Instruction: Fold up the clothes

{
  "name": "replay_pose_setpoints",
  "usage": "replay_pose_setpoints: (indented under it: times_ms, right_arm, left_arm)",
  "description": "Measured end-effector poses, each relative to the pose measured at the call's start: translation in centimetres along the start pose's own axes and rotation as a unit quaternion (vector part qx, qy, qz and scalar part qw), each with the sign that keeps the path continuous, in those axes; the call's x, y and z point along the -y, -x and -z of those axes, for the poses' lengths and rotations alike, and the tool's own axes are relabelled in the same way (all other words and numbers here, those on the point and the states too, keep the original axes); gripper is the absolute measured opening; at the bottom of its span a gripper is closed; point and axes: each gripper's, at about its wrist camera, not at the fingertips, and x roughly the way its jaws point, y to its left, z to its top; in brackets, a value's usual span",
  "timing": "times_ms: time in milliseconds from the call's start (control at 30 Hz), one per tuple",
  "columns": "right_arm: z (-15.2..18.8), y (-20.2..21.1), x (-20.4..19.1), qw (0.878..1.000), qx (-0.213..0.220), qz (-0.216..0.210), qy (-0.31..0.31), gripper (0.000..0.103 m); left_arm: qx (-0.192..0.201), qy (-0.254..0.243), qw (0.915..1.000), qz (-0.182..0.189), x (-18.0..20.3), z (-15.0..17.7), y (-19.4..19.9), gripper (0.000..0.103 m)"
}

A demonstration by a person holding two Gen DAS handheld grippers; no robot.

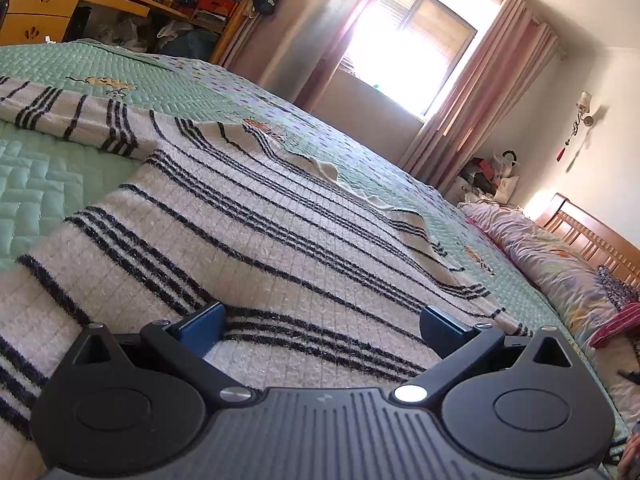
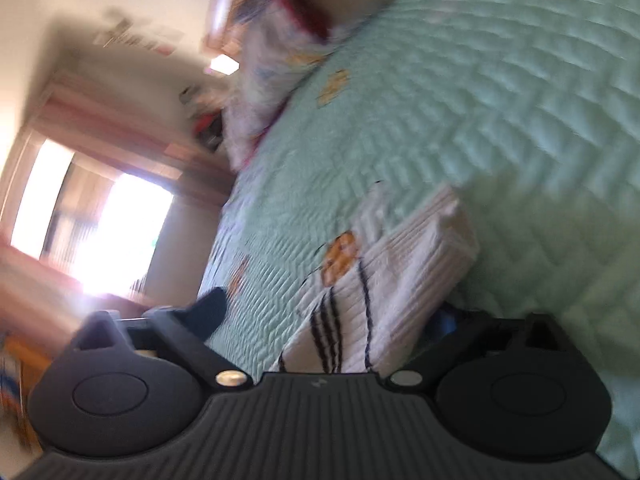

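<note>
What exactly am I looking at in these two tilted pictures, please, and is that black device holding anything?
No robot: a person carries hand-held tongs in each hand, each with a fisheye camera looking along its fingers. The left tongs stand open above a fuzzy white sweater with black stripes, spread on the mint-green quilted bedspread. The right view is blurred and rolled sideways; the right tongs are also open, with a sleeve or edge of the sweater between the fingers but not visibly pinched.

Bright window (image 1: 404, 46) – pink curtains (image 1: 480, 92)
</note>
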Motion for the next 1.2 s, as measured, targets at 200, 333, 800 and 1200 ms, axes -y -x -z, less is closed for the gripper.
replay_pose_setpoints:
  times_ms: [200, 333, 800, 1200]
  right_arm:
    - [-1.2, -1.8, -1.4, 0.997, -0.038, -0.013, 0.071, 0.01]
    - [-2.5, -0.5, -9.9, 0.973, -0.01, -0.091, 0.212, 0.01]
    - [-6.6, -6.9, 0.9, 0.992, -0.033, 0.017, 0.123, 0.011]
    - [-7.0, -1.1, -1.1, 0.985, 0.137, 0.087, 0.052, 0.06]
  left_arm:
    - [0.002, 0.003, 1.0, 0.004, -0.2, 0.0, -0.1, 0.102]
    - [0.002, 0.002, 1.0, 0.003, -0.1, -0.1, -0.3, 0.102]
    - [0.0, -0.002, 1.0, 0.0, -0.2, -0.2, -0.7, 0.102]
    - [0.002, 0.0, 1.0, 0.002, -0.1, -0.1, -0.5, 0.102]
